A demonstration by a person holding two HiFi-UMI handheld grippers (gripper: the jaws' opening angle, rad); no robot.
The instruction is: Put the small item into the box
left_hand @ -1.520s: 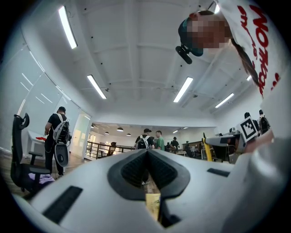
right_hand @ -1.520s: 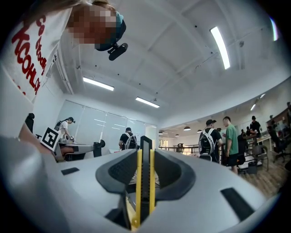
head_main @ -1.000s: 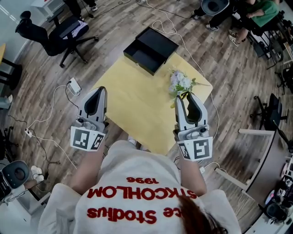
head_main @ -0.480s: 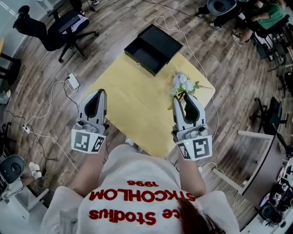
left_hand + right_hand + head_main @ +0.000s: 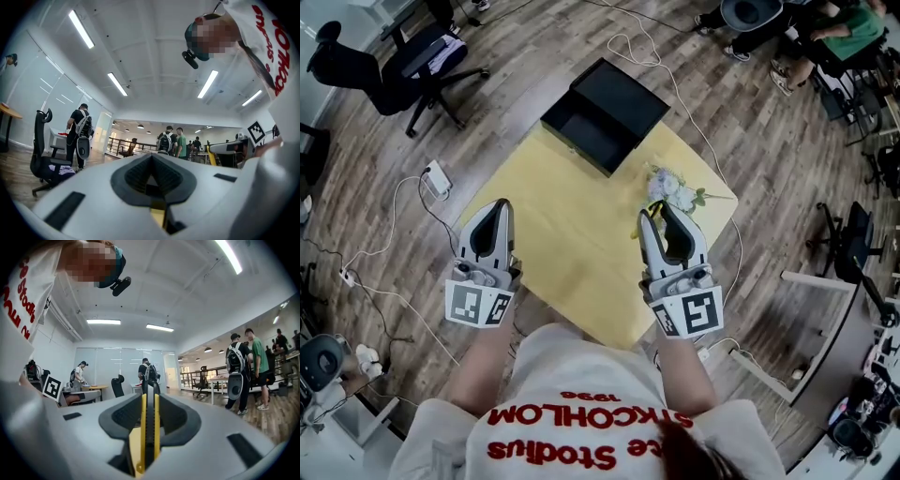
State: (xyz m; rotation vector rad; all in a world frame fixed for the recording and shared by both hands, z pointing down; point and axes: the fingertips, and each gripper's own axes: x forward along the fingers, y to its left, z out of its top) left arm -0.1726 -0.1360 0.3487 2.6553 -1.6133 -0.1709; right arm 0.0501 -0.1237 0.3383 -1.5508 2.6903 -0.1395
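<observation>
An open black box sits at the far edge of the yellow table. A small bunch of pale flowers lies near the table's right corner. My right gripper hovers just short of the flowers. Its yellow-edged fingers stand slightly apart with nothing between them, so it is open. My left gripper hangs over the table's left edge, its jaws together and empty. Both gripper views look out across the room, not at the table.
A black office chair stands at the far left on the wood floor. Cables and a white power adapter lie beside the table. Seated people are at the top right. A desk stands to the right.
The head view has shifted a little. My right gripper has drifted slightly left, staying close to the flowers. Neither gripper's jaws have changed.
</observation>
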